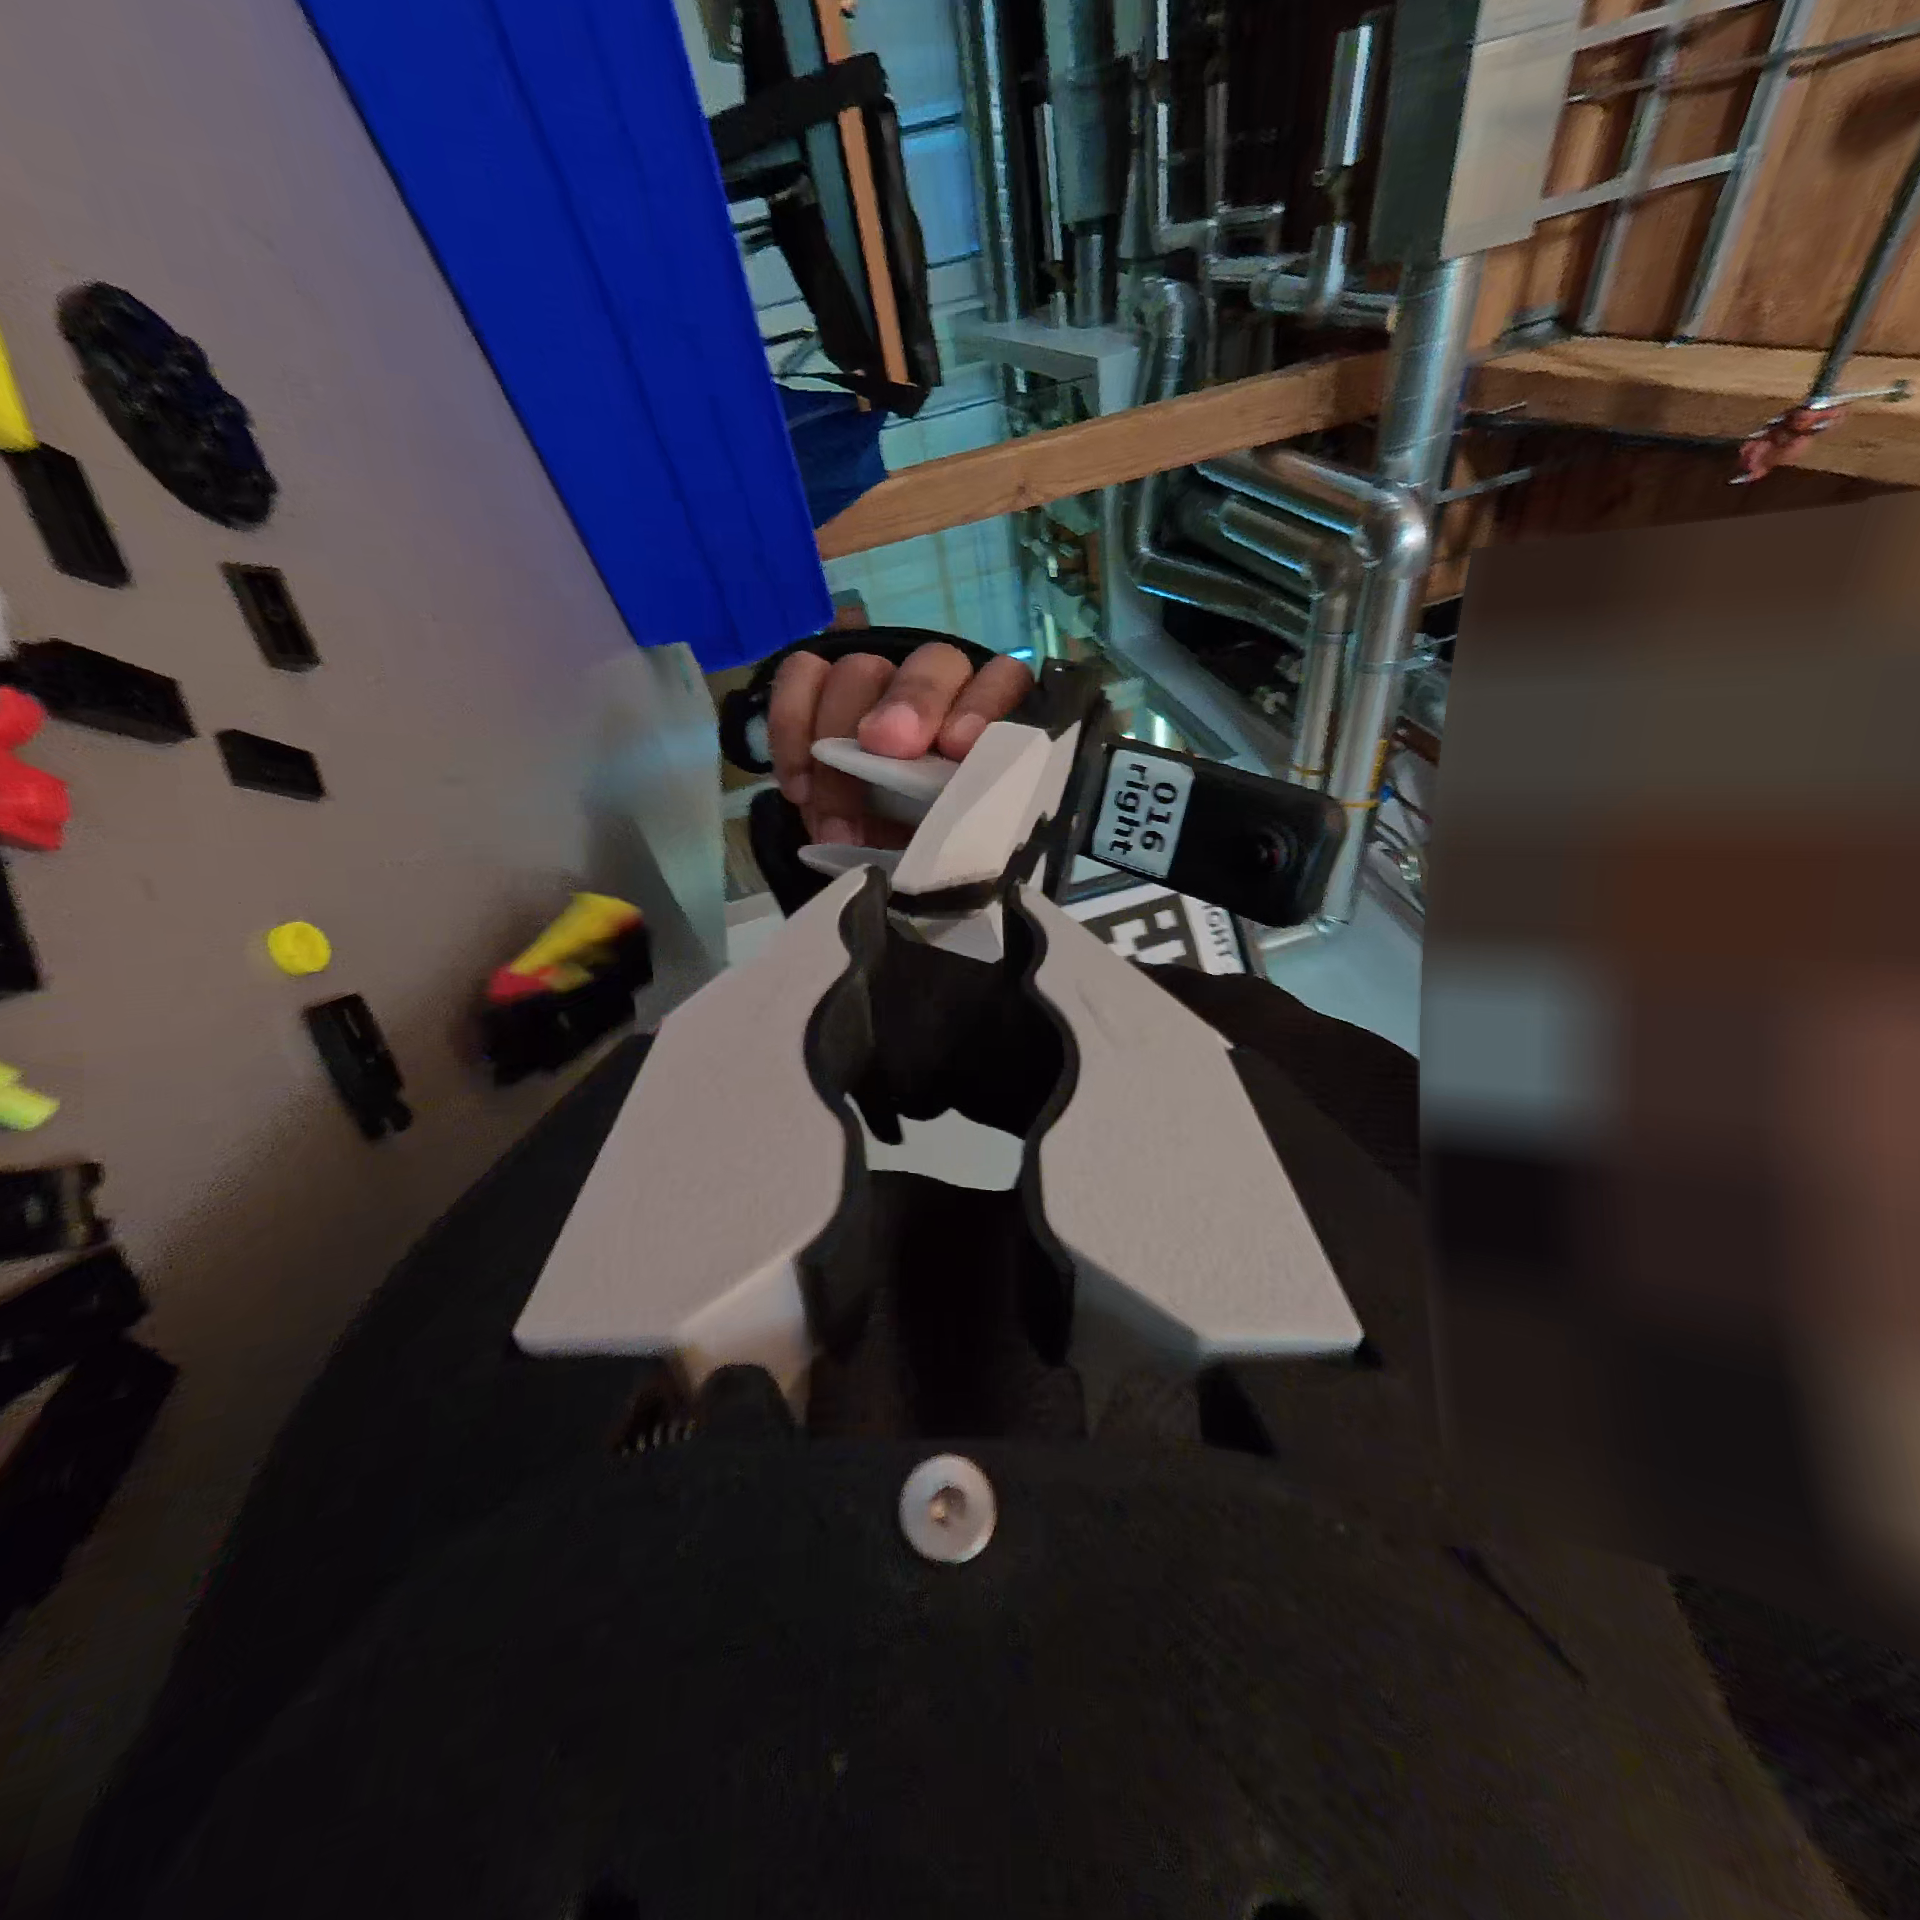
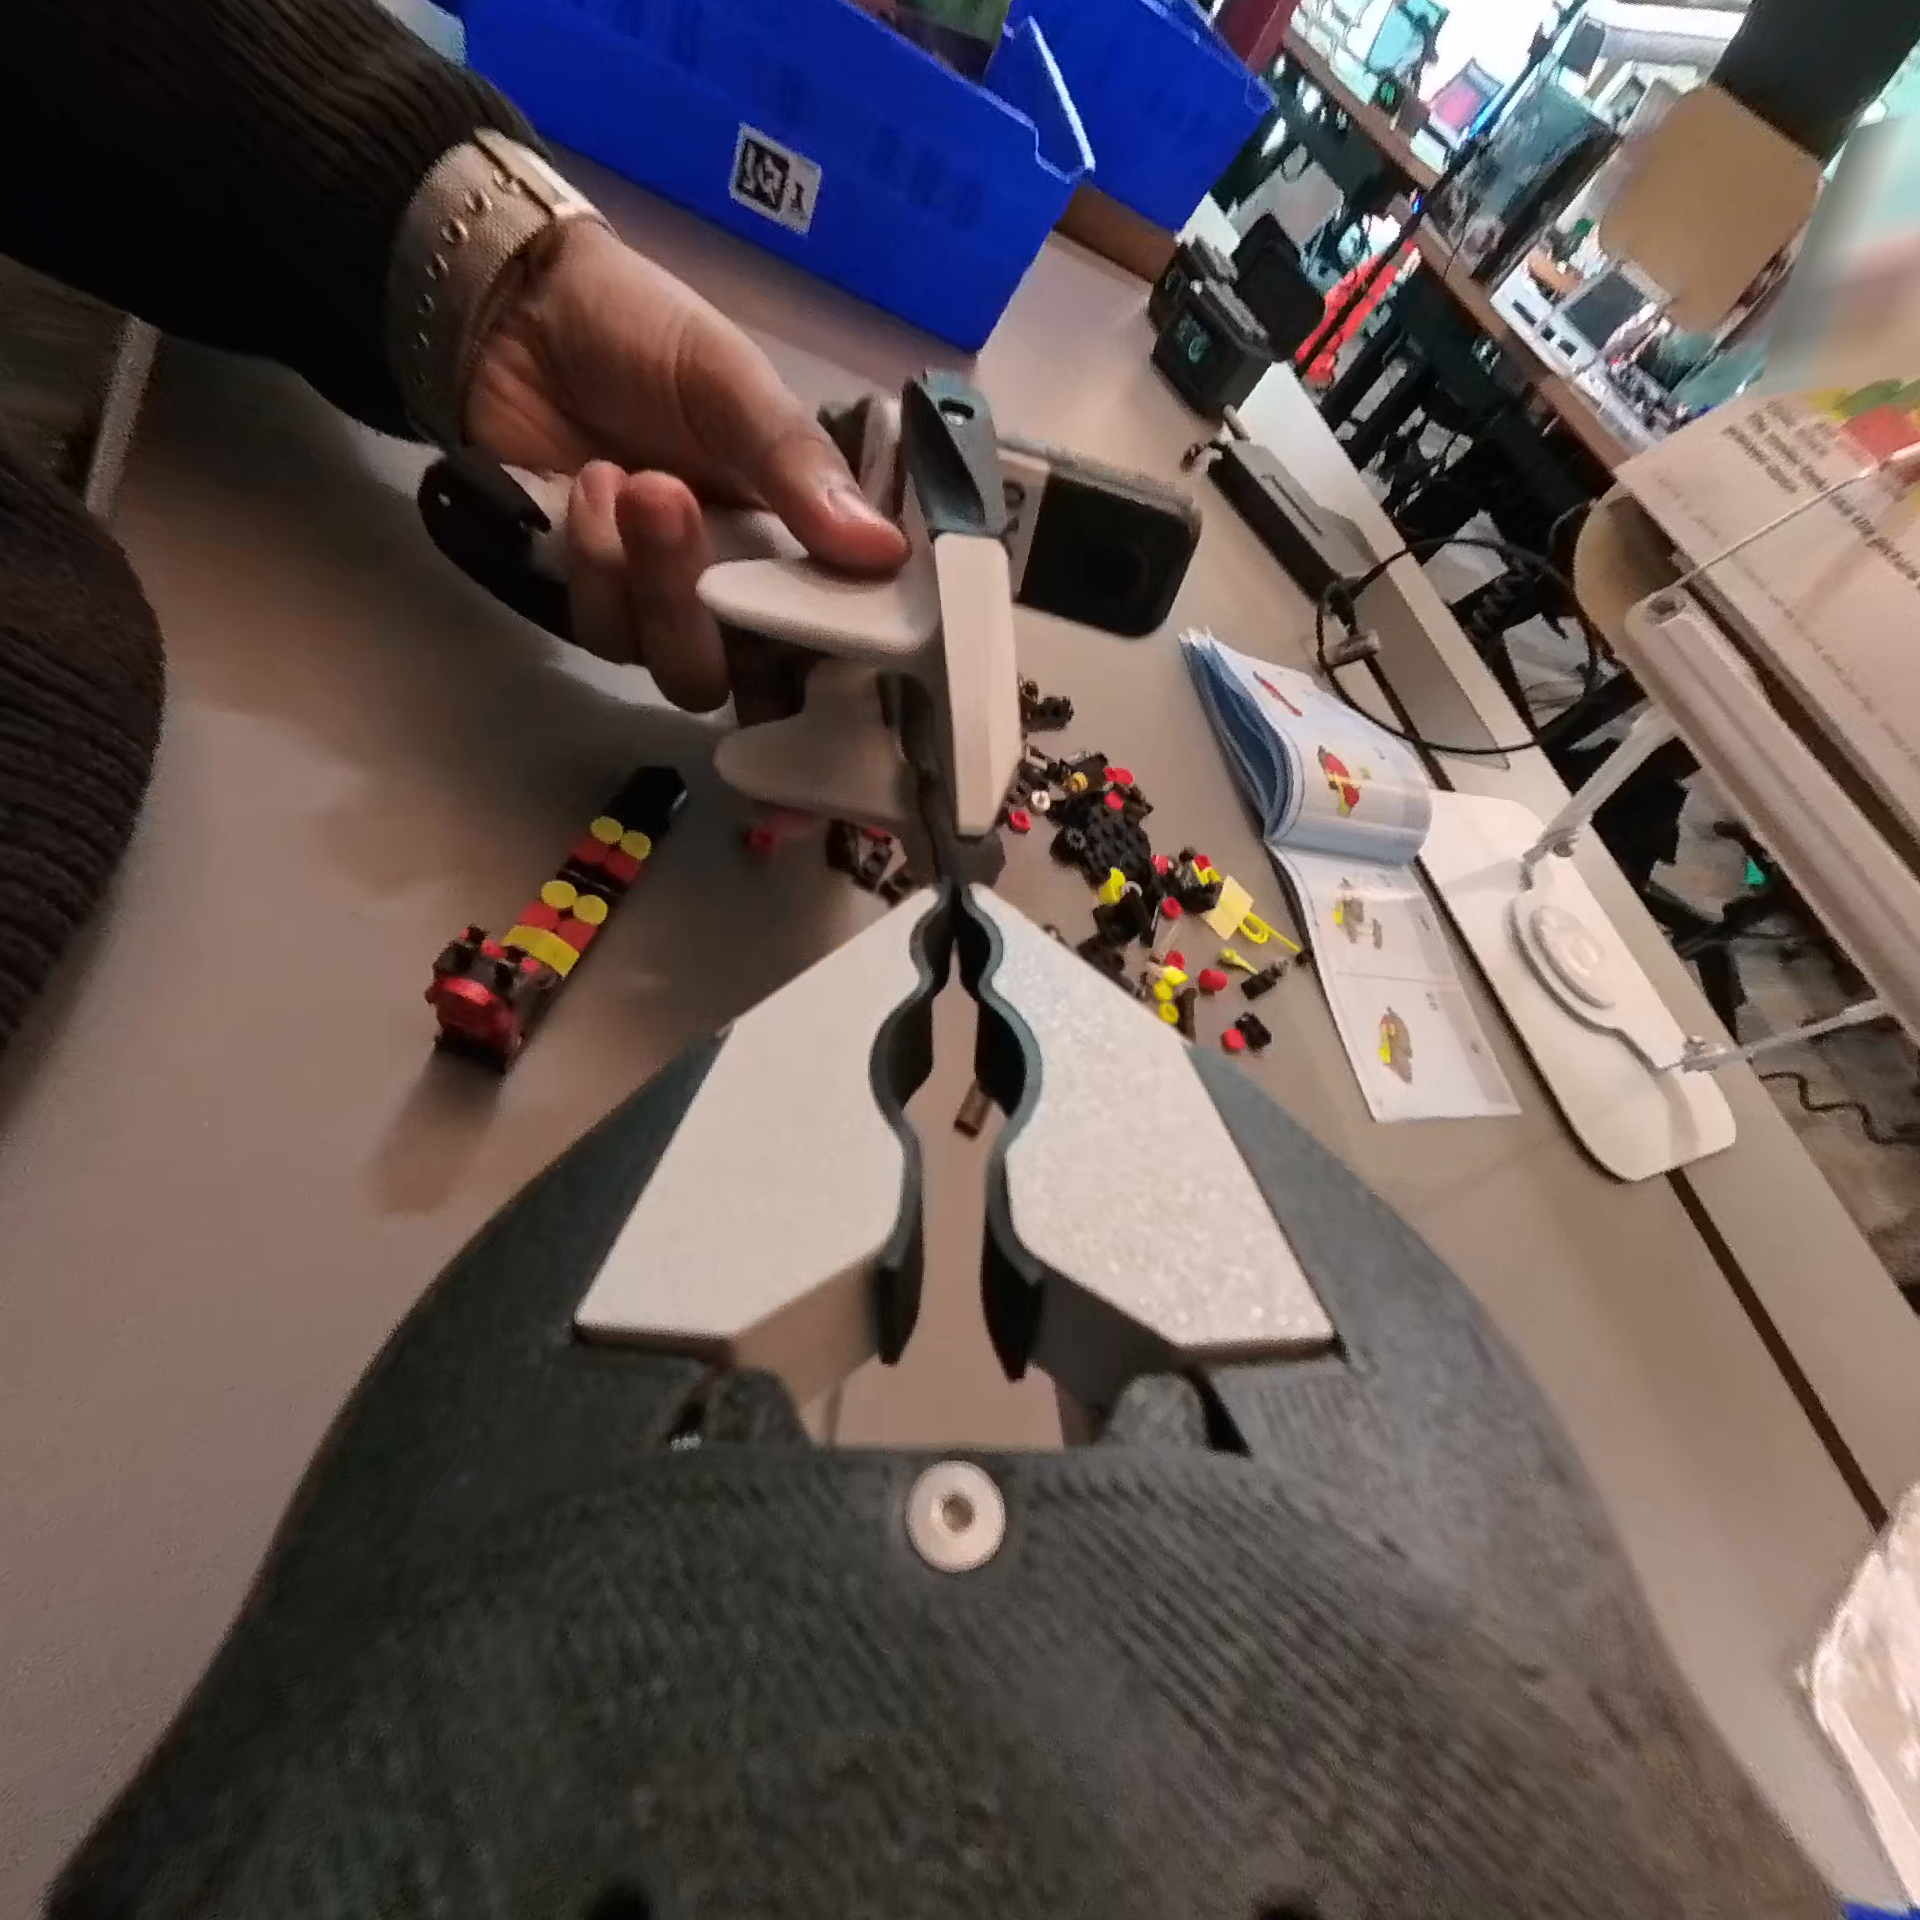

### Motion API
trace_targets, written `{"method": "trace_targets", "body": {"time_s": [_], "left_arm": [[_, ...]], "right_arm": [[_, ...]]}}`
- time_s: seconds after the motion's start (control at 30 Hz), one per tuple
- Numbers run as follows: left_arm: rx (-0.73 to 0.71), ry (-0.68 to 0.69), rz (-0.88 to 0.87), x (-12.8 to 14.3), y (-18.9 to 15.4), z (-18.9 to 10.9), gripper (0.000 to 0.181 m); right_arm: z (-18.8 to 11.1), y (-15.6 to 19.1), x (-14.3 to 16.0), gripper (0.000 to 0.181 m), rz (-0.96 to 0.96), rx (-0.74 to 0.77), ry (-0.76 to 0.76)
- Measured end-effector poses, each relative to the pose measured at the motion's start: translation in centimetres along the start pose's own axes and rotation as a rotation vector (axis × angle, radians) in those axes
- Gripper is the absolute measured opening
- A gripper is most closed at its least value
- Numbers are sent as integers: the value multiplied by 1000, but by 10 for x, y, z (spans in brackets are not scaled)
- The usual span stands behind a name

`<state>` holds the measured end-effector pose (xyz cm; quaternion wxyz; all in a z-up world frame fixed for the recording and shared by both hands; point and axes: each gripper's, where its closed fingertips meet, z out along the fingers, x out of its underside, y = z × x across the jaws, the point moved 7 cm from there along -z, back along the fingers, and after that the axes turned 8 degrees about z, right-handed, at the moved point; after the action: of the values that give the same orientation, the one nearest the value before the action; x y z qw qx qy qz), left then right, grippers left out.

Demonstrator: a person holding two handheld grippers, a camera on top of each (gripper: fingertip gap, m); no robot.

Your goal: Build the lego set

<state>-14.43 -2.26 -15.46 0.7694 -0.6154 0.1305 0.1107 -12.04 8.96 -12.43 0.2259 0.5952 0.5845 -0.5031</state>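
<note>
My left gripper (image 1: pixel 945 899) and right gripper (image 2: pixel 953 906) meet tip to tip in the air above the table (image 2: pixel 260 831). The left gripper comes down from above in the right wrist view (image 2: pixel 961 847), shut on a small black lego piece (image 2: pixel 982 860). The right gripper's jaws stand nearly closed against that piece; it also shows in the left wrist view (image 1: pixel 940 878). The partly built model (image 2: pixel 582 904), a long black strip with red and yellow round tiles, lies on the table to the left. A pile of loose black, red and yellow pieces (image 2: pixel 1132 873) lies behind the grippers.
An open instruction booklet (image 2: pixel 1340 790) lies right of the pile, beside a white stand base (image 2: pixel 1579 987). Blue bins (image 2: pixel 831 156) stand at the back. Hands (image 2: pixel 644 416) hold both grippers. A small brown piece (image 2: pixel 971 1117) lies on the table below the right gripper. The grippers are tip to tip, or close to it.
</note>
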Motion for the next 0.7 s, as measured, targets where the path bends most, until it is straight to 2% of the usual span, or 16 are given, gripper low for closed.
{"method": "trace_targets", "body": {"time_s": [0.07,0.17,0.27,0.33,0.43,0.5,0.7], "left_arm": [[-48,-5,35,-2,2,-2,20],[-72,-41,77,-7,0,-7,15],[-64,-68,81,-11,-2,-11,16],[-57,-78,80,-12,-2,-12,16],[-48,-69,80,-11,-2,-10,16],[-47,-62,84,-10,-3,-9,17],[-58,-41,102,-9,-3,-8,20]], "right_arm": [[0,-4,4,0,11,12,28],[-9,-23,13,0,36,109,84],[-27,-47,21,0,168,192,72],[-34,-54,29,15,301,139,63],[-31,-40,39,36,412,-77,94],[-23,-28,45,40,403,-159,159],[-2,-6,62,45,309,-210,331]]}}
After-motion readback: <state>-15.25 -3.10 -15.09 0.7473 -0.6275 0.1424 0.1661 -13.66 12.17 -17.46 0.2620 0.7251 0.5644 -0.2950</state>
